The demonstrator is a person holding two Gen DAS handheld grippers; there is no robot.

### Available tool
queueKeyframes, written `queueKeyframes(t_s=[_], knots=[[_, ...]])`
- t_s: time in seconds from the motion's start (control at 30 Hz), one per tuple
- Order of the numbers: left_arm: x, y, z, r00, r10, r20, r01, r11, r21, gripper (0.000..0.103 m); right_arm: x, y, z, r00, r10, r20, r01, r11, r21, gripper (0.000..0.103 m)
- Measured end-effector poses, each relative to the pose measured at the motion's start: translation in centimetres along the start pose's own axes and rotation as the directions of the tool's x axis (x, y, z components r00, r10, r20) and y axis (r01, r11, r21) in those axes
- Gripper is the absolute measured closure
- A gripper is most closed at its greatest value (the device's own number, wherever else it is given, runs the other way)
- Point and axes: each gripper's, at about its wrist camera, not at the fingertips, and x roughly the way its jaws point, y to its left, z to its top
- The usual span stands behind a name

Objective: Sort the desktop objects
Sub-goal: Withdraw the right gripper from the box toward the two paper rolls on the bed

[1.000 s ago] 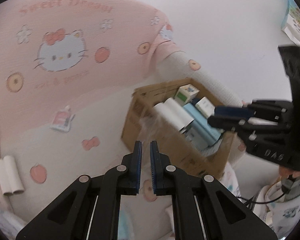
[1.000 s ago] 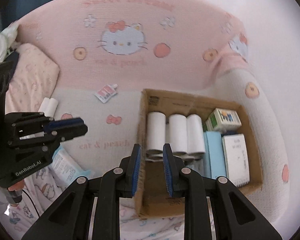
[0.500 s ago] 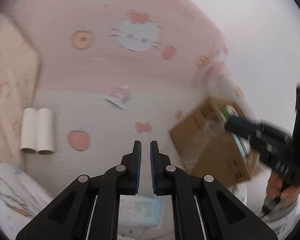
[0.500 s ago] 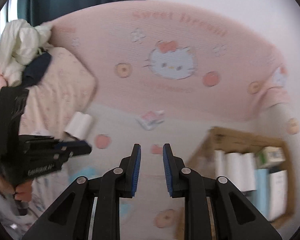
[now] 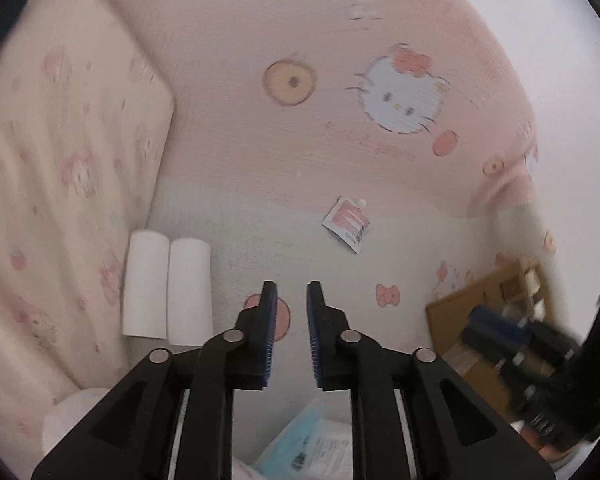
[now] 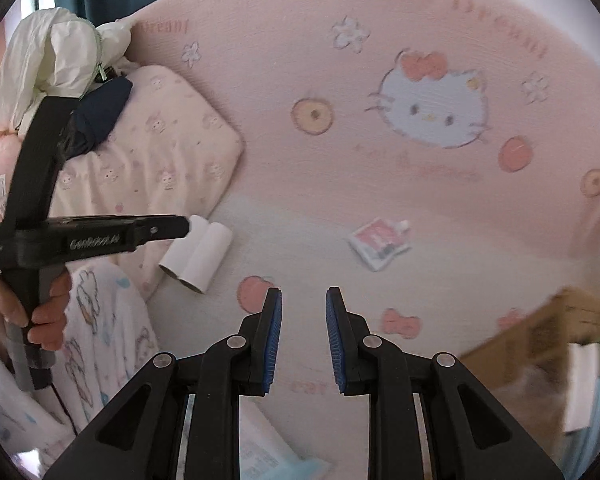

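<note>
Two white rolls [image 5: 167, 290] lie side by side on the pink Hello Kitty sofa seat [image 5: 260, 236], left of my left gripper [image 5: 291, 296], which is open a little and empty. They also show in the right wrist view [image 6: 198, 254], just past the tip of the left gripper [image 6: 180, 227]. A small red-and-white pouch [image 5: 347, 224] lies further back; it also shows in the right wrist view [image 6: 380, 243]. My right gripper [image 6: 303, 304] is open and empty above the seat. A cardboard box [image 5: 484, 304] holding sorted items sits at the right, also in the right wrist view [image 6: 548, 332].
A cream pillow [image 5: 60, 184] leans at the left of the sofa. A light blue packet [image 5: 316, 444] lies under my left gripper. A white garment [image 6: 48, 52] and dark umbrella [image 6: 100, 112] rest on the pillow. A printed blanket [image 6: 100, 344] covers the front left.
Both grippers swung left, away from the cardboard box, toward the white rolls and pillow. Both jaws have opened a little wider. The box has slid to the right edge of both views.
</note>
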Motion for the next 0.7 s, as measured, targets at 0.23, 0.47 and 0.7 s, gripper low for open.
queueKeyframes(t_s=[0.23, 0.47, 0.7], knots=[[3.5, 4.0, 0.1, 0.993, 0.114, -0.043, -0.116, 0.991, -0.062, 0.077, 6.0, -0.2, 1.0, 0.990, 0.094, -0.108, -0.081, 0.990, 0.118, 0.075], [4.5, 7.0, 0.0, 0.995, 0.028, -0.099, -0.049, 0.976, -0.213, 0.067, 10.8, 1.0, 1.3, 0.977, 0.129, -0.167, -0.101, 0.981, 0.167, 0.048], [6.3, 8.3, -0.6, 0.985, 0.045, -0.165, -0.093, 0.950, -0.297, 0.064, 14.8, 3.6, 0.7, 0.955, 0.188, -0.227, -0.155, 0.975, 0.157, 0.047]])
